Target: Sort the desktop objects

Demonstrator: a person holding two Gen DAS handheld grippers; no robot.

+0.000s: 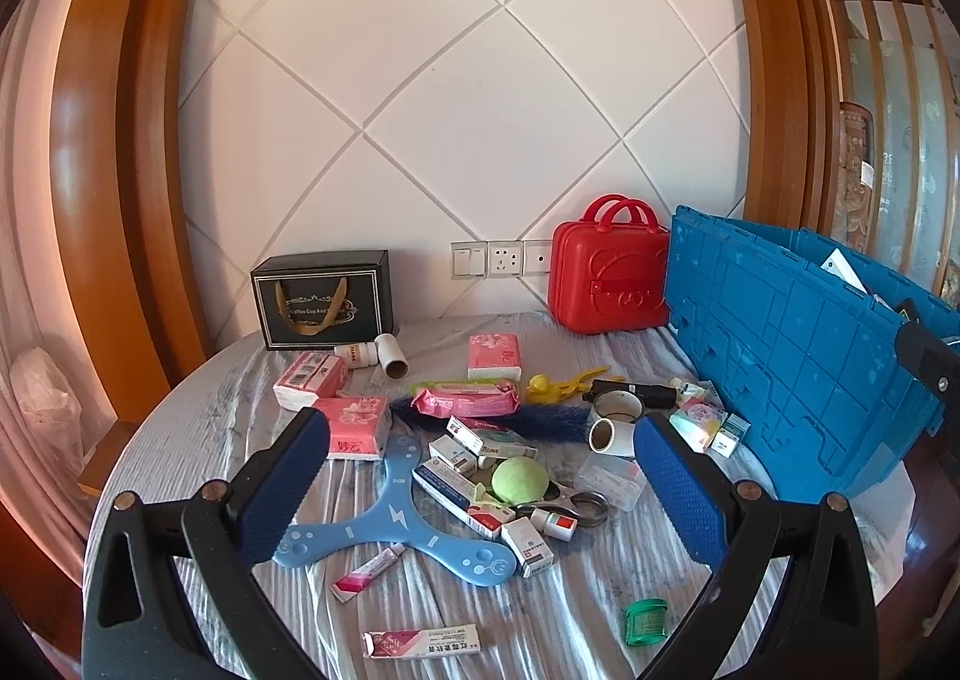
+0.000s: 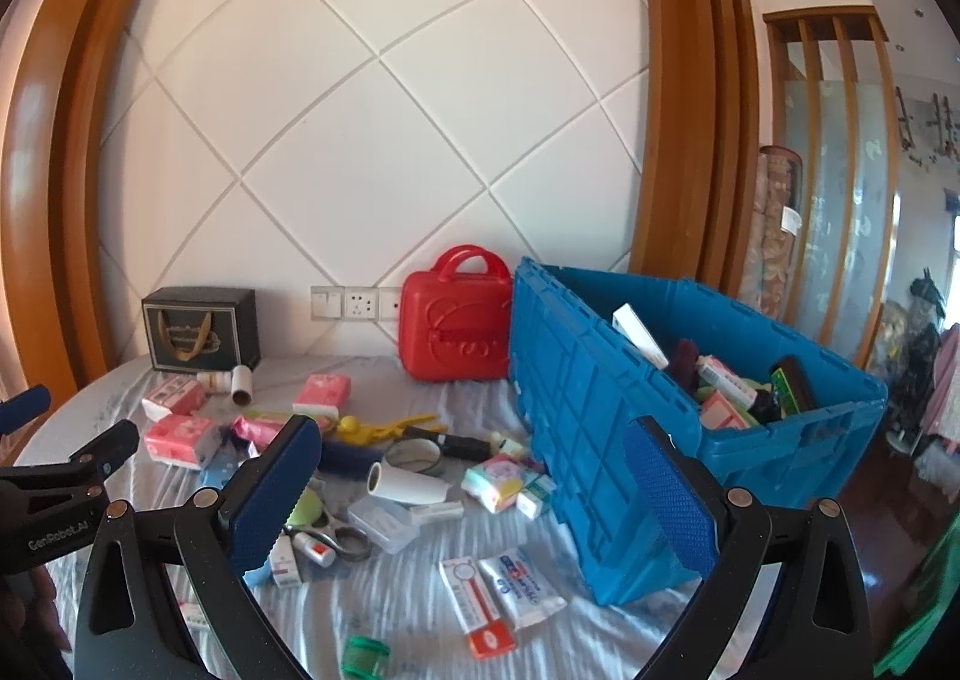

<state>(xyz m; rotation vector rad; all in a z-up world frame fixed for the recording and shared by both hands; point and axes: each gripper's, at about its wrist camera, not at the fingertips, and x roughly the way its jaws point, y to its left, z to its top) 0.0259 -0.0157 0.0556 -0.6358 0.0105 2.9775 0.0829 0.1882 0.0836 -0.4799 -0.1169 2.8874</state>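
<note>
Lying between the left gripper's (image 1: 480,488) spread fingers: tennis ball (image 1: 519,479).

A round table (image 1: 192,428) under a pale striped cloth carries the lot. At the back stand a black gift box (image 1: 324,299) and a red case (image 1: 606,275); a blue crate (image 2: 600,416) sits on the right side. Scattered between them lie pink tissue packs (image 1: 354,428), a light blue boomerang (image 1: 396,524), a green tennis ball (image 1: 519,479) touching scissors (image 1: 576,503), small medicine boxes (image 1: 462,491), a yellow toy (image 1: 564,383), a tape roll (image 1: 618,407), and near the front edge a green jar (image 1: 645,620) and a tube (image 1: 420,641).
</note>
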